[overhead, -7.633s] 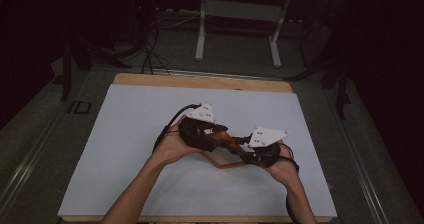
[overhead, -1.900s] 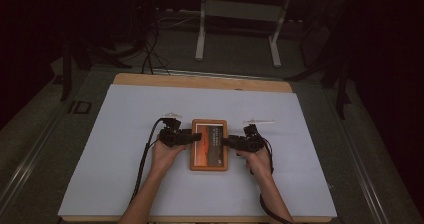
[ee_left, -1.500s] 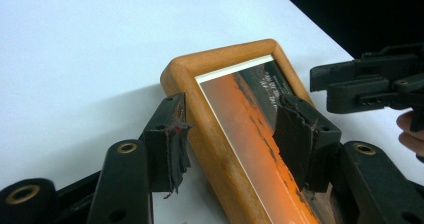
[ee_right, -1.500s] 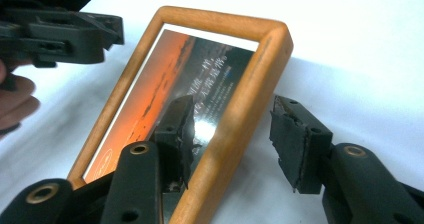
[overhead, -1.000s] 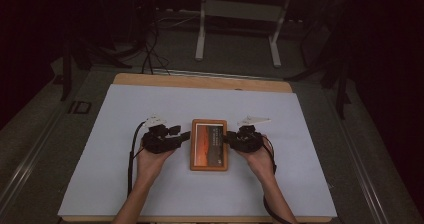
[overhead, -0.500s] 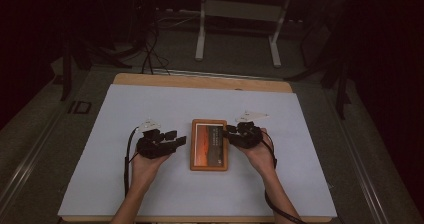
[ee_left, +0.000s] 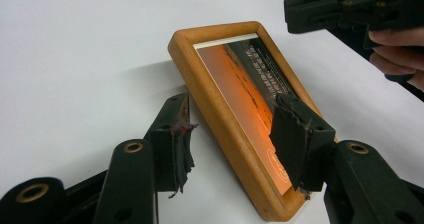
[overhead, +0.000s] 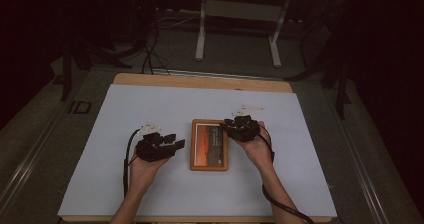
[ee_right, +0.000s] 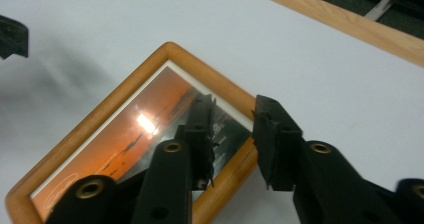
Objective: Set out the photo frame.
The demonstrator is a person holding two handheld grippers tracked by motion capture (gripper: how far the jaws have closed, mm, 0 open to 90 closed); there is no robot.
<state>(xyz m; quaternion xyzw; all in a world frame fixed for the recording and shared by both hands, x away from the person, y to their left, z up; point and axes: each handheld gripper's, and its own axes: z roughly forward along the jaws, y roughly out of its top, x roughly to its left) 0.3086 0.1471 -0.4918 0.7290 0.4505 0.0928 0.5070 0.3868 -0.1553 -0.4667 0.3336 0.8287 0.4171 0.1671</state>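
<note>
Left tool [overhead: 175,144] is released, its jaws spread wide and holding nothing; it sits just left of the picture frame [overhead: 209,145], apart from it in the high view. In the left gripper view the frame's long wooden edge [ee_left: 227,129] lies between the spread jaws, which are not closed on it. Right tool [overhead: 226,126] is also released, jaws parted, positioned over the frame's far right corner. In the right gripper view one jaw stands over the glass and the other outside the wooden rim [ee_right: 240,171]; contact cannot be determined. Frame lies flat, face up, near the middle of the white surface [overhead: 300,149], showing an orange print with a dark band. Each tool is held in a hand.
</note>
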